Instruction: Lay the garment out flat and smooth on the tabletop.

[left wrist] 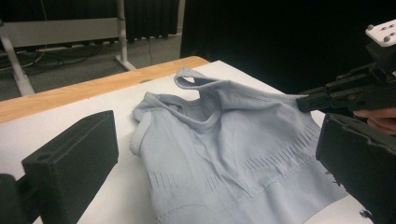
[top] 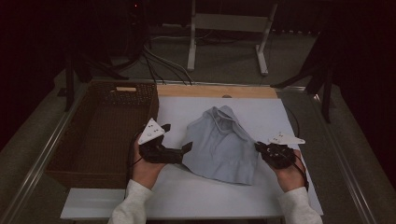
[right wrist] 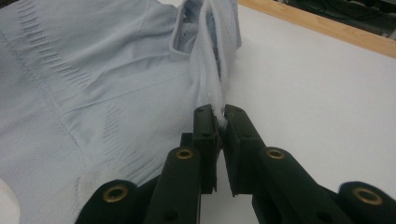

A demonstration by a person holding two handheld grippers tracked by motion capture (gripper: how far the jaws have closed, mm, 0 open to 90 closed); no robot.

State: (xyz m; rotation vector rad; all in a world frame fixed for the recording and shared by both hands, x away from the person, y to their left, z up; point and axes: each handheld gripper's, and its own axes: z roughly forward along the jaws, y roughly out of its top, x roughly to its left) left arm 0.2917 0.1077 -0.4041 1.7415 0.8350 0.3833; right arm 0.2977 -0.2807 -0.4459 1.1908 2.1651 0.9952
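Note:
A pale blue sleeveless top (top: pixel 219 144) lies crumpled on the white table top (top: pixel 196 196). My right gripper (right wrist: pixel 219 116) is shut on a fold of the top's (right wrist: pixel 93 93) edge, with the cloth pinched between its black pads. In the high view that right gripper (top: pixel 258 146) sits at the garment's right side. My left gripper (top: pixel 188 148) stands open at the garment's left side, its jaws wide apart. In the left gripper view the top (left wrist: pixel 219 144) lies between and beyond those jaws, and the left gripper (left wrist: pixel 210 154) holds nothing.
A dark woven basket (top: pixel 100 135) stands on the left of the table, right beside my left hand. A wooden strip (top: pixel 217 91) runs along the table's far edge. Metal frame legs (top: pixel 191 37) and cables lie on the floor beyond.

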